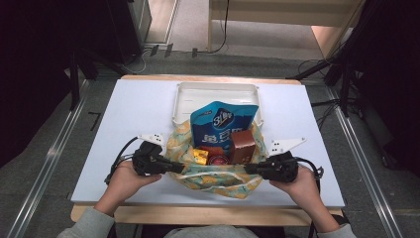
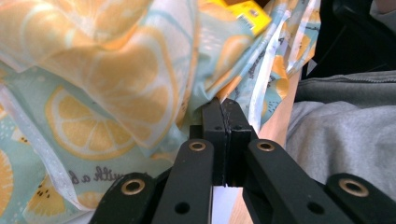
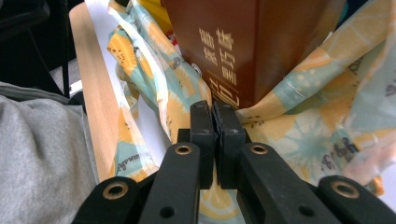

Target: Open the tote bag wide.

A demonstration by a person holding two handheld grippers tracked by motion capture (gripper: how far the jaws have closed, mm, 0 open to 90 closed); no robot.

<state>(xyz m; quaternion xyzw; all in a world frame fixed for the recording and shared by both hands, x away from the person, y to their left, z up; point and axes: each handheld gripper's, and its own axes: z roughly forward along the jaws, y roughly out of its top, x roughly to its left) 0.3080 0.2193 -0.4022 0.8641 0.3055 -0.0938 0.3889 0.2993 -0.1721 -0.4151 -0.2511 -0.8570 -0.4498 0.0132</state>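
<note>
Lemon-print cloth bag (image 1: pixel 214 174) is pinched by the closed left claw (image 1: pixel 179 167) and right claw (image 1: pixel 249 169).

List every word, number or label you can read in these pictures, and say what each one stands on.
"3" with blurred white characters below: blue snack bag.
Gold Chinese characters, too unclear to quote: brown box.
Cursive ending "...ith a" and other script, only partly legible: lemon-print cloth bag.
Print on the yellow box: too small to read.
</note>
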